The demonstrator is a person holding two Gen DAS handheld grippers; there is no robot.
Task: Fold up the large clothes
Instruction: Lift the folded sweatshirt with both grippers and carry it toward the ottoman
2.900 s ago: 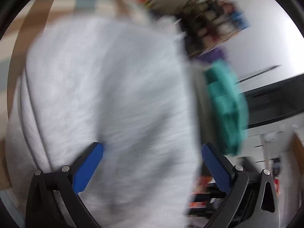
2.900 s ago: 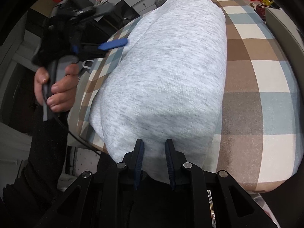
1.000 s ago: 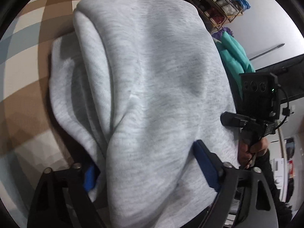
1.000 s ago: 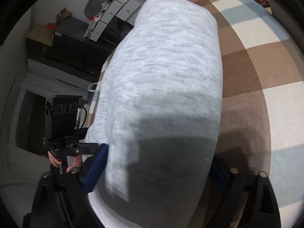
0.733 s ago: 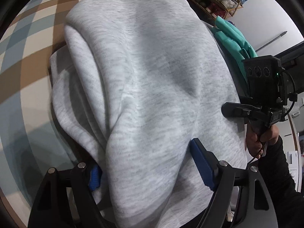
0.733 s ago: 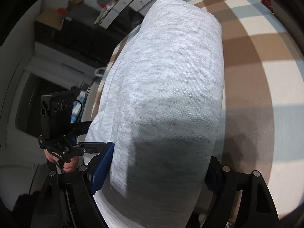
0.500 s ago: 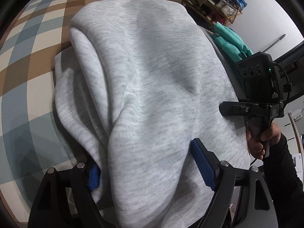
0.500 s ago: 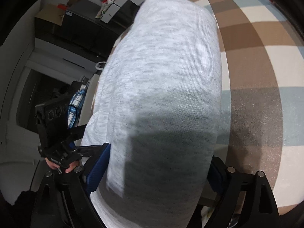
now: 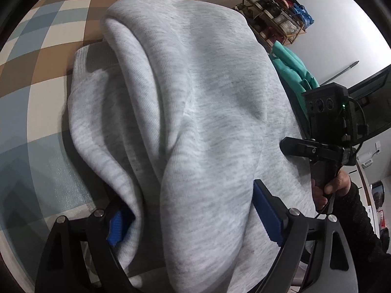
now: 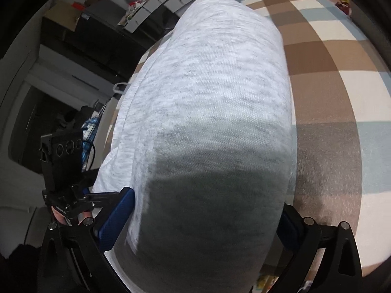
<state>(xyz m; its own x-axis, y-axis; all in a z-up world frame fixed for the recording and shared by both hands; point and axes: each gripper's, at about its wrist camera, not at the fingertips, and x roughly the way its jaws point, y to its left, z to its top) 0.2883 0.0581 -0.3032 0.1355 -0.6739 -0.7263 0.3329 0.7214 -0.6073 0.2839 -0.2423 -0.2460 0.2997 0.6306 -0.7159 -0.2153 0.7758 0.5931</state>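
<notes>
Checked cloth (image 10: 342, 97) bears grey garment (image 9: 195, 112); both claws spread wider, garment between, unpinched.

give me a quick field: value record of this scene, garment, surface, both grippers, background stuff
garment: grey sweatshirt, folded into a thick bundle, ribbed hem showing at its left in the left wrist view
surface: checked cloth in brown, blue and cream, under the sweatshirt
left gripper: jaws wide and just been opening, fabric bulging between the blue pads
right gripper: jaws wide and just been opening, fabric between them
background: teal garment beyond the sweatshirt; shelf rack by the wall
</notes>
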